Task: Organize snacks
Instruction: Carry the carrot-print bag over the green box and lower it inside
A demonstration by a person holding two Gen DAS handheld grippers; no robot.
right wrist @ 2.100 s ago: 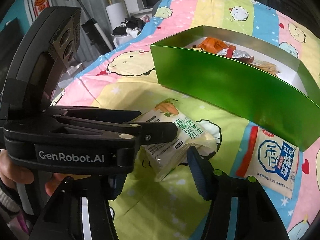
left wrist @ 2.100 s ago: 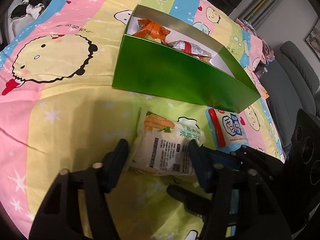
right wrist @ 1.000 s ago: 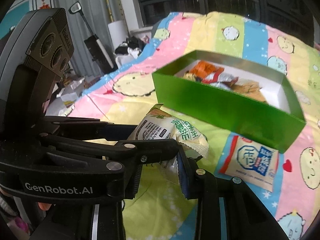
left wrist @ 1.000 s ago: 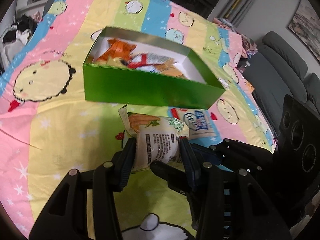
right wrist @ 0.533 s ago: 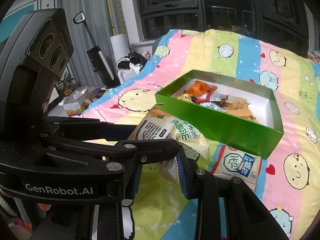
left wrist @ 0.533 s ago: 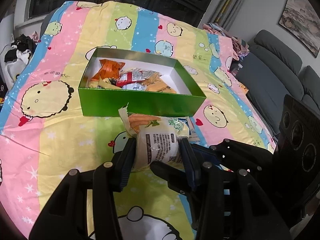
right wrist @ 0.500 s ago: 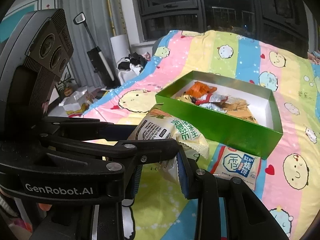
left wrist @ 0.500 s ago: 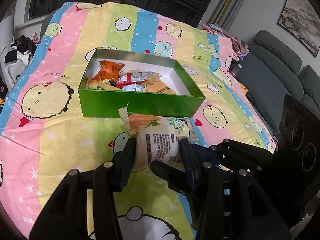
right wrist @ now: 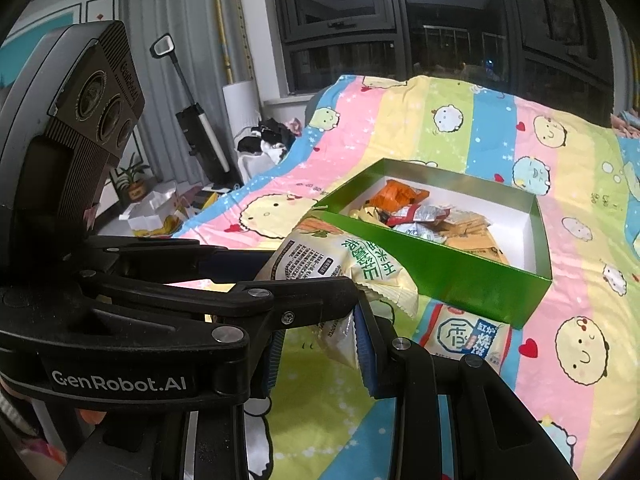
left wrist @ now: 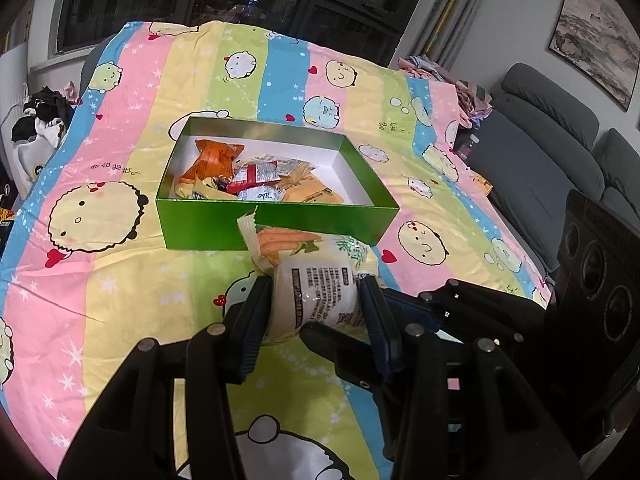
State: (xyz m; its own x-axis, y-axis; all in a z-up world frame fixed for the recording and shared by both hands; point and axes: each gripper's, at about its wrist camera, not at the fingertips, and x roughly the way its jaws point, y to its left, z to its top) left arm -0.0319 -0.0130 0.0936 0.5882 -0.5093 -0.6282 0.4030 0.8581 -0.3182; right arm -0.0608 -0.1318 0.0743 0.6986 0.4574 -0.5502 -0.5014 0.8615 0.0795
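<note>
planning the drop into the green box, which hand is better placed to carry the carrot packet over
Left, probably. The left tongs clamp the carrot packet across its body, facing the green box. The right tongs only pinch a corner.

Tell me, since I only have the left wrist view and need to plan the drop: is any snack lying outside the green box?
Observer: Yes. A blue-and-white packet lies on the bedspread close beside the green box, hidden from you by the carrot packet.
Operator: Does the right claw really grip that carrot packet too?
Observer: Yes. The right claw pinches its lower crimped end, while the left claw squeezes its body.
</note>
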